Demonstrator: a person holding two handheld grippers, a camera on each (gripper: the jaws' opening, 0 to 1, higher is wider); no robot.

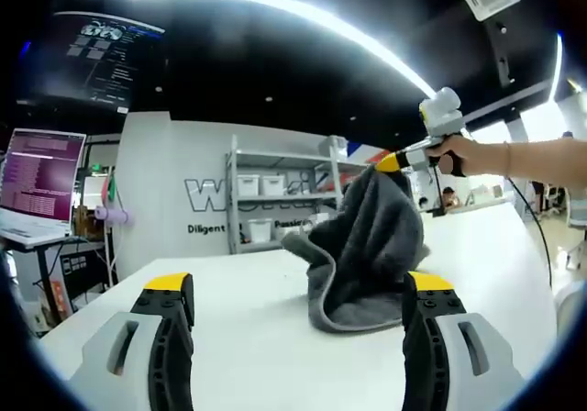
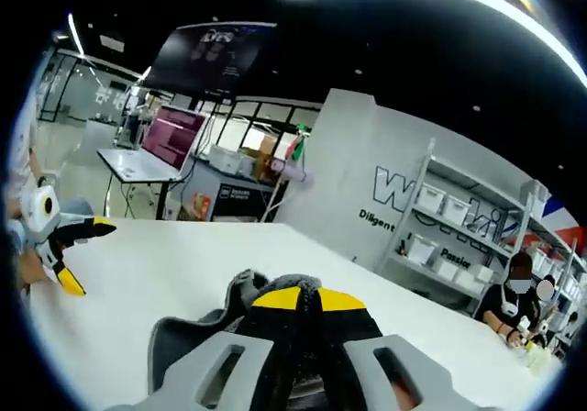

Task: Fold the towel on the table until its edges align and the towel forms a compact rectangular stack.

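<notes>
Grey towel [image 1: 362, 246] lifted into a drooping peak off the white counter [image 1: 248, 338], lower folds resting on the surface toward the far right, seemingly raised by one corner so an edge can be carried over for a fold. Right hand-held gripper [image 1: 393, 162] clenched on that raised corner, yellow tips pressed together with cloth bunched beneath them in the right gripper view. Left hand-held gripper [image 1: 298, 296] spread wide, grasping nothing, hovering near over bare counter just short of the towel.

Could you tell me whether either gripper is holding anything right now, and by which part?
The right gripper pinches the dark grey fleece towel by its raised top fold, lifting it off the white table. The left gripper is open, holding nothing.
</notes>
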